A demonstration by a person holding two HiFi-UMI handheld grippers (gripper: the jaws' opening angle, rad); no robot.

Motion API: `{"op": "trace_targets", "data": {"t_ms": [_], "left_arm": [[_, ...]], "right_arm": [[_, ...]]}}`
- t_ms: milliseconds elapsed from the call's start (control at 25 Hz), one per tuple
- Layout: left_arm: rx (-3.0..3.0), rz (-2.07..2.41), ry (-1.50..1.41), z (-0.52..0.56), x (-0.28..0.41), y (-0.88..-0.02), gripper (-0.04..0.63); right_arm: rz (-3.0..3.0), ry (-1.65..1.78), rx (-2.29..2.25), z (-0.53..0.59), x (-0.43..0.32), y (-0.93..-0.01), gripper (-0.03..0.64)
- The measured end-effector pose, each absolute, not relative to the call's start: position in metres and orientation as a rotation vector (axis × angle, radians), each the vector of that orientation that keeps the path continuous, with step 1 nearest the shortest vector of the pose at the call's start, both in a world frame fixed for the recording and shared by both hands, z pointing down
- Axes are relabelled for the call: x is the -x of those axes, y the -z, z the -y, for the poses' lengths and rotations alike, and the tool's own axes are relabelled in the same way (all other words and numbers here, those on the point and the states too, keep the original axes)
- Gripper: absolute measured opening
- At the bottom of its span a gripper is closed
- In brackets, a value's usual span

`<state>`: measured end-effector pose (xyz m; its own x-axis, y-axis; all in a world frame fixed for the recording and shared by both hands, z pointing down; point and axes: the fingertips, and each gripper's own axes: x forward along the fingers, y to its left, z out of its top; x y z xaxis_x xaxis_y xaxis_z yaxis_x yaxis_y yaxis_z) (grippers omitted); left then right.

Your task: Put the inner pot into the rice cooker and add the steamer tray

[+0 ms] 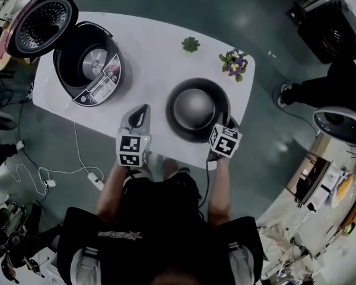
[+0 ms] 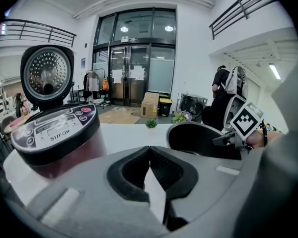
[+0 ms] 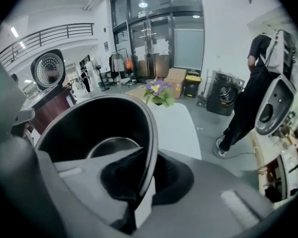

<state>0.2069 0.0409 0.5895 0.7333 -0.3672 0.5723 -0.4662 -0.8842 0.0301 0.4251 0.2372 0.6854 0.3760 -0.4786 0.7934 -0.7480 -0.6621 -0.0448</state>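
On the head view I have the inner pot (image 1: 179, 130) standing on the white table (image 1: 154, 46), near its front edge and well to the right of the rice cooker (image 1: 98, 89), whose lid (image 1: 41, 22) is tipped open. My right gripper (image 1: 221, 127) sits at the pot's near right rim. My left gripper (image 1: 143, 109) hangs over bare tabletop between cooker and pot, apart from both. A small green plant (image 1: 190, 44) and a pot of purple flowers (image 1: 234, 63) stand at the far side of the table.

On the left gripper view the left gripper (image 2: 149, 150) has its two black pads pressed tip to tip with nothing between them, only white table showing below. The rice cooker (image 2: 54, 133) fills the left, its lid (image 2: 47, 76) upright behind it. The inner pot (image 2: 198, 139) is ahead and to the right, clear of these jaws.

On the right gripper view the right gripper (image 3: 144, 182) is clenched on the inner pot (image 3: 89, 128). The pot's thin rim runs straight down between the pads, one pad inside the wall and one outside, both against it. The pot's dark hollow opens to the left of the jaws. The rice cooker (image 3: 52, 103) stands beyond it at the far left, the flowers (image 3: 159, 90) behind the rim.
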Motion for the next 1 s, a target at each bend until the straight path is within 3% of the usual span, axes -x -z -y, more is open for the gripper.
{"op": "trace_targets", "data": {"t_ms": [560,1000], "left_arm": [[-2.762,0.768,-0.791,-0.019,-0.169,-0.569,0.011],[-2.809,0.865,-0.668,-0.006,-0.142,-0.526,0.011]], "right_arm": [[1.108,-1.164,-2.361,-0.228,-0.423,-0.664,0.012],[1.257,-1.065,-2.443,-0.203,-0.415,-0.591,0.017]]}}
